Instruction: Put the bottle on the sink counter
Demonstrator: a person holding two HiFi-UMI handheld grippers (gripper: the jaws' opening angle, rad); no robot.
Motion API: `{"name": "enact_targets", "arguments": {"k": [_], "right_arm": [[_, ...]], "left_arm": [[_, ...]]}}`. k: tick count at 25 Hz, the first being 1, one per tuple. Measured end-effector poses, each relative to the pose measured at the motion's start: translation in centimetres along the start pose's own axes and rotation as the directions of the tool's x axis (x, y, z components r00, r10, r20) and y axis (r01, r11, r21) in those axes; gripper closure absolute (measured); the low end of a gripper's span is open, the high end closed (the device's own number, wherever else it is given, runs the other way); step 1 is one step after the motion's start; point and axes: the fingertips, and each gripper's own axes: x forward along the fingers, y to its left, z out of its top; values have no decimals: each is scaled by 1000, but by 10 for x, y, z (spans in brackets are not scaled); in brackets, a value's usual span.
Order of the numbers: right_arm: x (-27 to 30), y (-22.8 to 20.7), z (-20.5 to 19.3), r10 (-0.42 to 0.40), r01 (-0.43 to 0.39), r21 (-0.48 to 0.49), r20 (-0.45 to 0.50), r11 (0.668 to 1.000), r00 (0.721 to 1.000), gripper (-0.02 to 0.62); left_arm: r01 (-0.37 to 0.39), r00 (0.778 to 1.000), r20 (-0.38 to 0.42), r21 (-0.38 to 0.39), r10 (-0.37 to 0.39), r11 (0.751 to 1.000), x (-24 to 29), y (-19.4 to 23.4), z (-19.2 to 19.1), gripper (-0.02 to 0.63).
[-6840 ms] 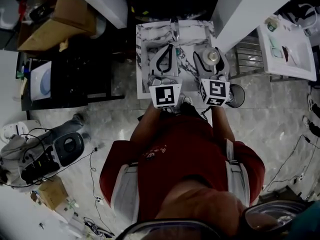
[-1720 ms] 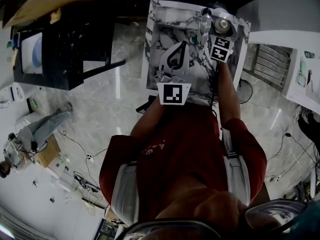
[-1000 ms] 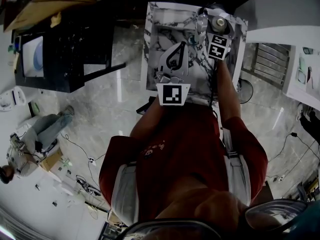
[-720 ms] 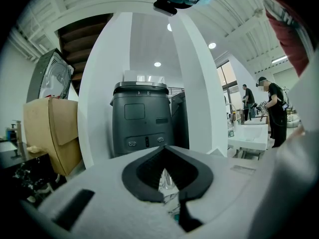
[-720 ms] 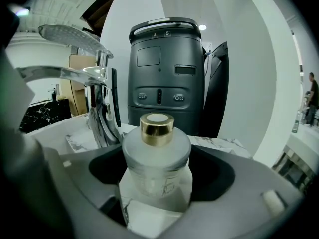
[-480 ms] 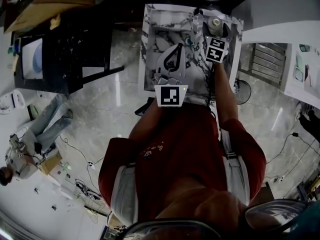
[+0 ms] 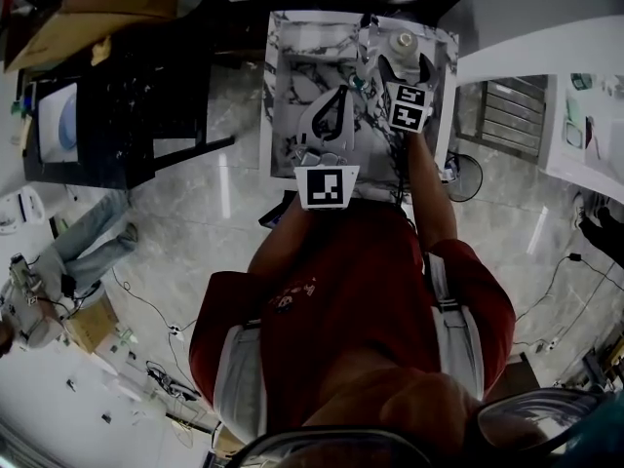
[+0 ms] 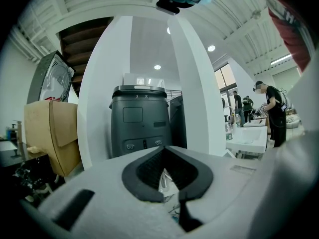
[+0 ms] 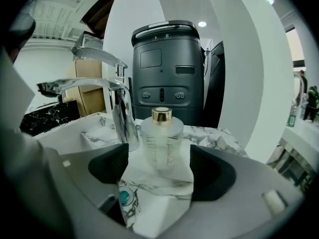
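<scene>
A frosted glass bottle [image 9: 162, 142] with a gold cap stands upright on the marble sink counter [image 9: 222, 136], just right of the chrome faucet [image 9: 119, 114]. My right gripper [image 9: 157, 159] has just been opening; its jaws are wide apart, and the bottle stands free a little beyond its fingertips. In the head view the bottle [image 7: 403, 41] is at the sink's far right corner, with the right gripper [image 7: 402, 64] just short of it. My left gripper [image 7: 343, 94] hovers over the basin [image 7: 292, 61], shut on nothing. In its own view the left gripper [image 8: 163, 151] points level at the room.
A dark grey appliance [image 9: 167, 68] stands behind the sink between white pillars. A teal-capped drain [image 9: 124, 197] lies in the basin. A black table [image 7: 146, 105] and cardboard box [image 7: 88, 8] are to the left, white washbasins [image 7: 585, 115] to the right, and a person [image 8: 269, 111] stands far off.
The right gripper has let go of the bottle and drawn back from it towards the person. The bottle stays on the counter by the faucet. The left gripper has barely moved.
</scene>
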Motion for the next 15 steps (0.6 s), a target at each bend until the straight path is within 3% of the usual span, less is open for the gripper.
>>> {"name": "enact_targets", "arguments": {"k": [4,8,15], "right_arm": [[-12,5,1,18,-18,-1,18,1000,1000,207],[-32,3,3,23,-23,4,39,1000,999,207],[-65,3,19,35,-35,2,94,999,995,206]], "left_arm": [[23,1000,-11,99,-22,995,1,-5,1,603],[-1,1000,10,42,0,999,-1,-9,2,603],[-13,1000,25,55,12,998,-3,-12,6,603]]}}
